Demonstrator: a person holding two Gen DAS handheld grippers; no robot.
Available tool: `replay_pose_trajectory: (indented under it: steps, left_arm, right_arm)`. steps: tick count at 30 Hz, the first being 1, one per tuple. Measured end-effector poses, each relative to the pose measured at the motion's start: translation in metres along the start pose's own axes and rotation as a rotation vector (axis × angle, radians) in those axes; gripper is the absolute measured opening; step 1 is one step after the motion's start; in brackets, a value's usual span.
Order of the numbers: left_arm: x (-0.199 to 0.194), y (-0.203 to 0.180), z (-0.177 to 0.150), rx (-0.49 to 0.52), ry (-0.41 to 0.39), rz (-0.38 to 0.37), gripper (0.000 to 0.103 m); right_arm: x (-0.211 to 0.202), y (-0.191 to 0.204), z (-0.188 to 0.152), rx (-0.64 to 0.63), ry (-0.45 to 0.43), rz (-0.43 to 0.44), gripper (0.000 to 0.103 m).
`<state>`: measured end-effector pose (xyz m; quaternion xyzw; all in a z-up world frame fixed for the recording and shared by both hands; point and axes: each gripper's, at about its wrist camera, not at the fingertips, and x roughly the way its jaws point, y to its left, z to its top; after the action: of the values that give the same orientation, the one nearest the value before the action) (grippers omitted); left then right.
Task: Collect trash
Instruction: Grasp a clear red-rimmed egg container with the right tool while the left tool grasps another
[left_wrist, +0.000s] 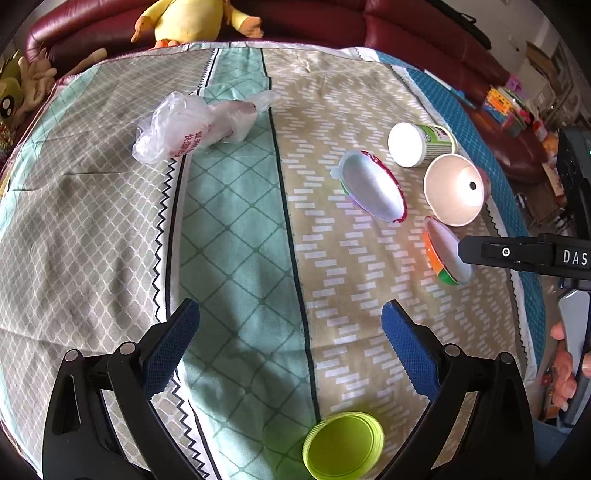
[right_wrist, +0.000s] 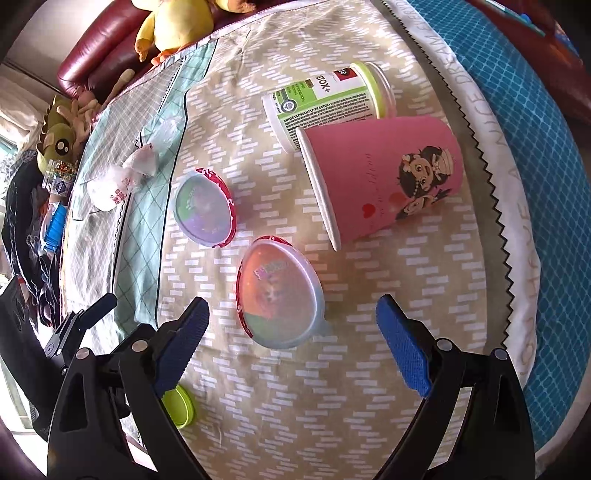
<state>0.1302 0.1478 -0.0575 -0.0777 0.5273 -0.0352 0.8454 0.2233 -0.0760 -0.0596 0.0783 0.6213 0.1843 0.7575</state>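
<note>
Your right gripper (right_wrist: 290, 332) hides part of the green cap (right_wrist: 180, 406); both jaws wide, empty; left gripper (left_wrist: 290, 332) too; pink cup (right_wrist: 384, 184) lies tipped beside it.

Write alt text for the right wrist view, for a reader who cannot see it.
The open right gripper hovers over a patterned cloth, just short of an egg-shaped plastic lid. Beyond lie a second lid, a pink paper cup on its side, a white supplement bottle, and a crumpled plastic bag; a green cap sits near the left finger.
</note>
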Motion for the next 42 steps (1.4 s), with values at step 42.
replay_pose_trajectory:
  steps: [42]
  left_arm:
    - [0.074,-0.083,0.086,-0.009,0.02,0.087,0.063]
  right_arm:
    - [-0.02,-0.073,-0.029,0.115,0.016,0.075,0.052]
